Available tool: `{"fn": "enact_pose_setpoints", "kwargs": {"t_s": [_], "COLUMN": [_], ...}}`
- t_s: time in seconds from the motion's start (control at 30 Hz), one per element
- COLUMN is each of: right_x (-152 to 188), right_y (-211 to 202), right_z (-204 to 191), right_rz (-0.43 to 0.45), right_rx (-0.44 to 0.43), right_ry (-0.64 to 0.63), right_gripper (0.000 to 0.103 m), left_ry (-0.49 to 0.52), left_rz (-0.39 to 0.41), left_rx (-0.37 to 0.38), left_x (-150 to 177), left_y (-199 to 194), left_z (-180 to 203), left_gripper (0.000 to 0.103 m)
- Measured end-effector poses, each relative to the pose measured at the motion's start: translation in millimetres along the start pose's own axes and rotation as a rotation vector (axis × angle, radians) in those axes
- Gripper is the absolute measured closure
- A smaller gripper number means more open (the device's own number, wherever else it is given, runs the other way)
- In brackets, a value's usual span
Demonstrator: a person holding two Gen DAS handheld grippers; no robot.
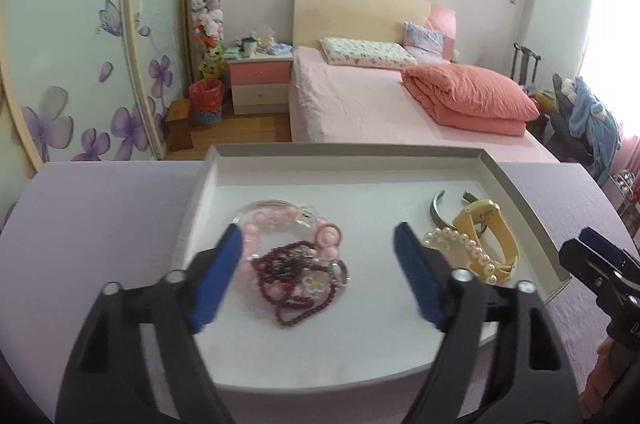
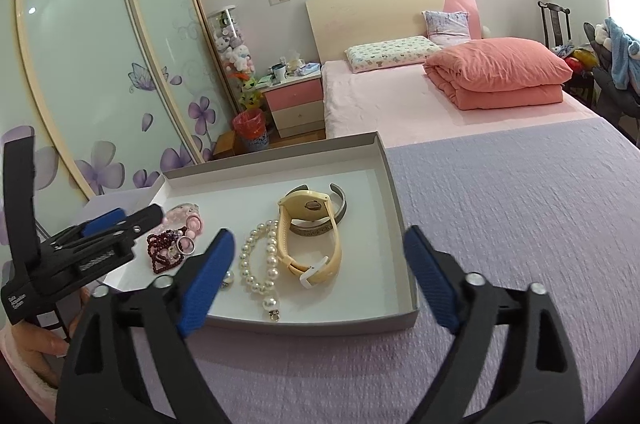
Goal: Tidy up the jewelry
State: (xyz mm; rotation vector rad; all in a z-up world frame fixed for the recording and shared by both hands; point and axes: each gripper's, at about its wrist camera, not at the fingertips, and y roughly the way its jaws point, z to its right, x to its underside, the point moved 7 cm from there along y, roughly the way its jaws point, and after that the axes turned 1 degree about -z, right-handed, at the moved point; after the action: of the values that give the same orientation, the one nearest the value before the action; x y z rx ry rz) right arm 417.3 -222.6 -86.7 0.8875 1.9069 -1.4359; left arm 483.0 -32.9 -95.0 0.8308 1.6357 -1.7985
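While both grippers sit above the near side of the shallow grey tray (image 1: 516,184), neither holds anything: left gripper (image 1: 320,256) jaws spread wide over the tangled heap, right gripper (image 2: 320,256) jaws spread wide too, straddling the tray's near-right corner. Tray lies on a lavender textured cloth (image 2: 520,204), its far rim close to the cloth's far edge, with the pink bed (image 1: 352,104) beyond. Left half of tray: clear-and-pink bead bracelet (image 1: 280,220), dark red bead strand (image 1: 292,276) piled on it, touching, plus a small white flower charm (image 1: 313,282); cannot tell how the pieces interlock. This heap sits near the left wall, with bare white floor toward the far rim and the near rim. Right half: pearl bracelet (image 2: 260,264) lies flat, just beside the cream watch (image 2: 312,244), which stands on edge; in the left wrist view the pearls touch its strap. Silver cuff bangle (image 2: 320,220) is behind the watch, touching it. Open white floor between the two groups, and a wider bare strip between the watch and the right wall. Pearl clasp end reaches almost to the near rim. To the right of the tray the cloth is open. Left gripper's body shows low at the left of the right wrist view, over the tray's left part.
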Motion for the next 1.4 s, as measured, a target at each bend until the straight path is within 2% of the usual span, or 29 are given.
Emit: {"fn": "enact_pose_setpoints", "kwargs": {"t_s": [0.1,0.17,0.37,0.53,0.83,1.17,1.4], "right_x": [0,1,7,21,48,75,90], "right_y": [-6,-12,-34,-52,-101,-136,-153], "right_z": [-3,-5,-23,-36,-51,-56,-54], "right_rz": [0.019,0.036,0.057,0.017,0.069,0.111,0.132], "right_rx": [0.001,0.002,-0.029,-0.044,0.052,0.084,0.084], "right_ry": [0.006,0.011,-0.007,-0.015,-0.060,-0.090,-0.042], "right_gripper": [0.007,0.002,0.002,0.002,0.002,0.002,0.002], "left_ry": [-0.019,-0.021,0.041,0.054,0.057,0.016,-0.009], "left_rz": [0.028,0.080,0.189,0.252,0.268,0.287,0.299], "left_rx": [-0.022,-0.048,-0.102,-0.114,-0.128,-0.101,-0.087], "left_x": [-1,-1,9,27,66,91,111], "left_y": [-14,-31,-88,-135,-188,-226,-245], "left_z": [-12,-20,-30,-35,-35,-36,-36], "left_gripper": [0.014,0.012,0.006,0.004,0.004,0.004,0.004]}}
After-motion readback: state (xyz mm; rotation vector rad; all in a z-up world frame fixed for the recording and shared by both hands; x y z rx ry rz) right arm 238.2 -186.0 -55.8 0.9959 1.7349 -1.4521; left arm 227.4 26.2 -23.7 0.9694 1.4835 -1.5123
